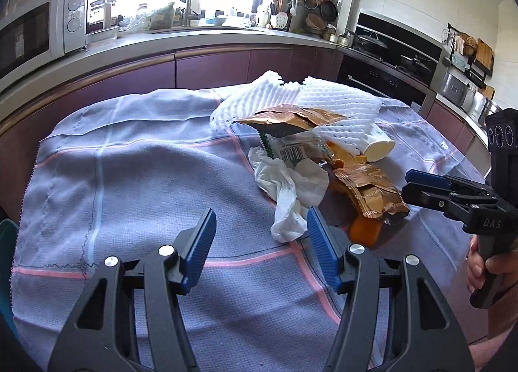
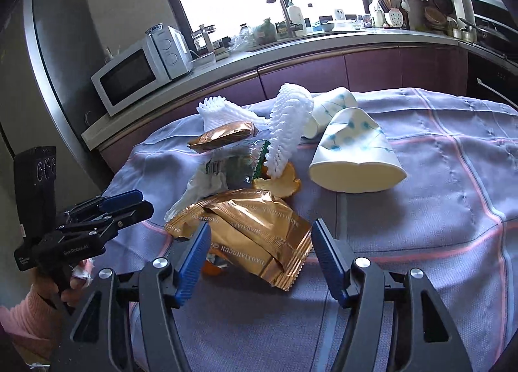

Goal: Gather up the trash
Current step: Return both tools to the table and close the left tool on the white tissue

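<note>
A pile of trash lies on a purple checked cloth (image 1: 129, 177): white foam nets (image 1: 323, 103), gold wrappers (image 1: 372, 190), a crumpled white bag (image 1: 288, 190), orange peel (image 1: 365, 229) and crushed paper cups (image 2: 349, 145). My left gripper (image 1: 260, 242) is open and empty, just short of the white bag. My right gripper (image 2: 259, 249) is open, its jaws on either side of the nearest gold wrapper (image 2: 255, 226), apart from it. Each gripper shows in the other's view, the right (image 1: 417, 184) and the left (image 2: 136, 203).
A kitchen counter (image 1: 194, 41) runs behind the table with a microwave (image 2: 139, 74), a sink tap and bottles. A stove with pans (image 1: 388, 48) stands at the right. A teal object (image 1: 6, 242) sits at the table's left edge.
</note>
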`<action>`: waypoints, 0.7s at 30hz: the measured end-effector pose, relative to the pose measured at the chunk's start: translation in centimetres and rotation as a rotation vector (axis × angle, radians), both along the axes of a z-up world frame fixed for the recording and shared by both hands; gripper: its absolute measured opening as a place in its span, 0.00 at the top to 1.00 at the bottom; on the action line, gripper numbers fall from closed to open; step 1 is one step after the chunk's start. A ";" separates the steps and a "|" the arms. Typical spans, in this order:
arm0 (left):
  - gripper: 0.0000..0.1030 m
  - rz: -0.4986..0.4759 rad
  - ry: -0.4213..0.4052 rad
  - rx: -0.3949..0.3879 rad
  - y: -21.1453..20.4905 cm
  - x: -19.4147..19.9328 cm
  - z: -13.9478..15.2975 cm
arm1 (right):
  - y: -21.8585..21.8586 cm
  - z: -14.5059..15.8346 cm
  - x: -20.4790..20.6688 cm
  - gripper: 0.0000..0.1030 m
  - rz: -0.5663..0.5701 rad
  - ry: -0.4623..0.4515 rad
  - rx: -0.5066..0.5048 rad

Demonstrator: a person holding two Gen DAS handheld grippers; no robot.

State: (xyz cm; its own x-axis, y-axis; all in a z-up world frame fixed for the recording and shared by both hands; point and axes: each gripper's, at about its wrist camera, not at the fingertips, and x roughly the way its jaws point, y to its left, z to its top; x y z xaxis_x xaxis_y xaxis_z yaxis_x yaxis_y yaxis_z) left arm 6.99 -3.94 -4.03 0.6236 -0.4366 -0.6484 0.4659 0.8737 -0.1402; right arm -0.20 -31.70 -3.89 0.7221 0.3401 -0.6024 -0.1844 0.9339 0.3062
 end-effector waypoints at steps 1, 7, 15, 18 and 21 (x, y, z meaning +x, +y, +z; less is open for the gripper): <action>0.44 -0.006 0.007 0.006 -0.2 0.2 -0.1 | 0.0 -0.1 -0.1 0.39 0.002 -0.001 0.001; 0.48 -0.032 0.047 0.036 -2.0 1.5 -0.6 | 0.2 -0.8 -0.3 0.39 0.025 0.008 -0.005; 0.60 -0.040 0.119 0.078 -3.6 3.1 -2.0 | 1.2 -1.5 -0.4 0.39 0.055 0.020 -0.064; 0.71 -0.035 0.125 0.080 -3.6 3.3 -2.2 | 1.4 -1.6 -0.5 0.39 0.048 0.016 -0.094; 0.85 -0.040 0.134 0.072 -3.6 3.4 -2.2 | 1.5 -1.6 -0.3 0.42 0.047 0.009 -0.114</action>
